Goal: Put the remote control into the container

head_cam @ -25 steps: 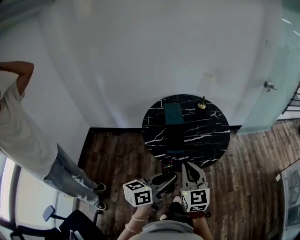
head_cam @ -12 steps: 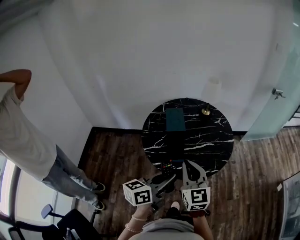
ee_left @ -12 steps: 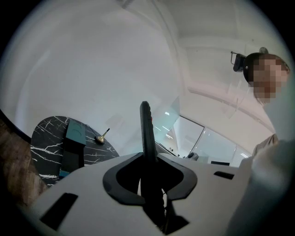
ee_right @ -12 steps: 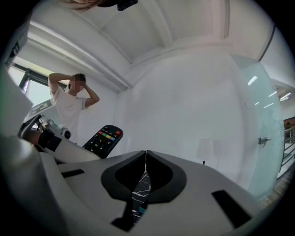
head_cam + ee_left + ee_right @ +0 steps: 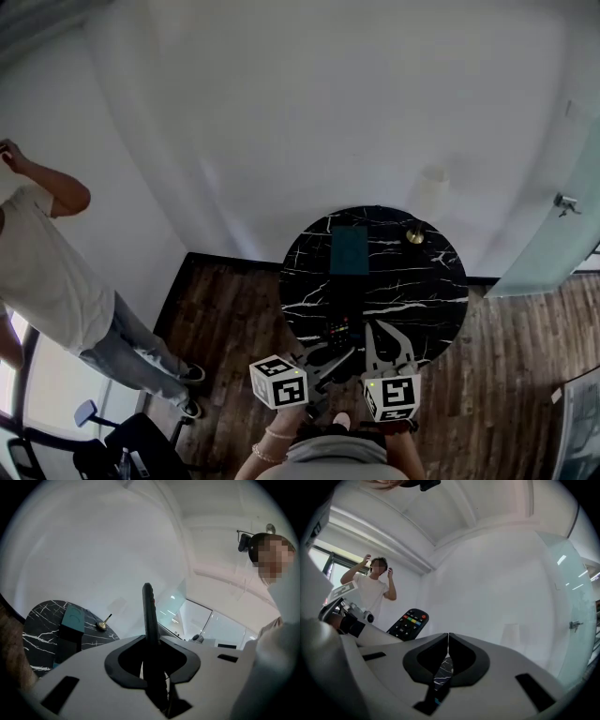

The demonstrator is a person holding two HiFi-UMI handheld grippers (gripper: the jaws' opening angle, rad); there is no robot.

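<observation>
L tool (image 5: 151, 639) clamps remote (image 5: 148, 606) edge-on; R tool (image 5: 448, 637) closed, empty.

Likely an office corner: bare white wall (image 5: 309, 112) at 12 o'clock, frosted glass door (image 5: 562, 244) with a metal handle at 3, wood floor (image 5: 506, 356), swivel chair (image 5: 103, 441) at 8, and a round marble table (image 5: 417, 281) in the middle.

One round marble table (image 5: 412, 281), one teal container (image 5: 350, 249) at its eleven o'clock, one small brass object (image 5: 415, 236) at one o'clock, one remote control (image 5: 337, 332), two hand-held grippers (image 5: 150, 638) (image 5: 448, 635), one bystander (image 5: 56, 281)
</observation>
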